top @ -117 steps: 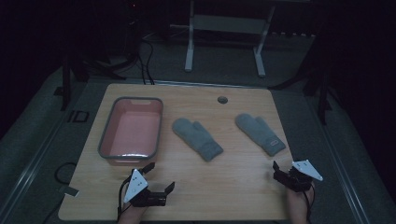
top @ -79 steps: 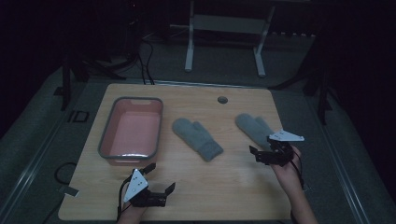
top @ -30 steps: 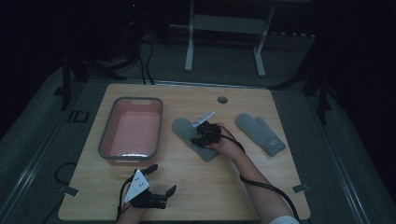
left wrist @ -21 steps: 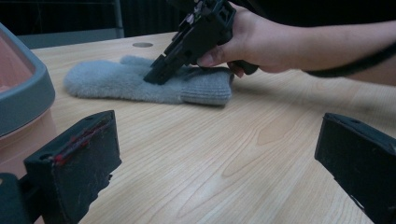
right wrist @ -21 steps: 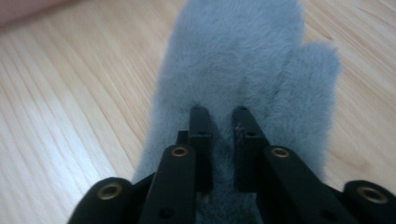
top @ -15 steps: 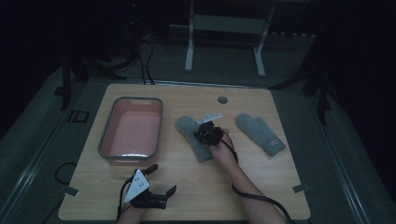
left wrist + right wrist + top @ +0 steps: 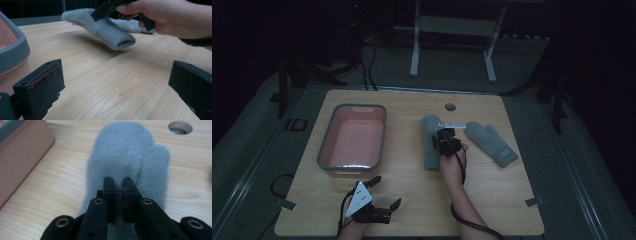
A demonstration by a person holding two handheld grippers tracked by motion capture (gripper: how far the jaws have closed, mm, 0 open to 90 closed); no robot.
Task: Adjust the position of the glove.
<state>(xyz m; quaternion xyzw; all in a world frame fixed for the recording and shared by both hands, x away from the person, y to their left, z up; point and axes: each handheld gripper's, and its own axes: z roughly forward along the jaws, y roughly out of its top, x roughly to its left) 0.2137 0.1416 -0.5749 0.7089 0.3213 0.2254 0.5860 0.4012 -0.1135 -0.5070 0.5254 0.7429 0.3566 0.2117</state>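
From where I sit, a pink tub (image 7: 354,140) stands toward the table's (image 7: 502,200) left edge. At the front edge, left of centre, my left gripper (image 7: 384,192) rests with its jaws wide apart and nothing between them. Mid-table, my right gripper (image 7: 446,141) has just closed its jaws and pinches the fleece of a grey mitten (image 7: 127,162), whose cuff end hangs clear of the wood. A second mitten (image 7: 491,143) lies toward the right edge.

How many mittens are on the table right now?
2. One mitten lies mid-table beside the bin, pinched by the right gripper; the other mitten lies flat to its right. None seems hidden.
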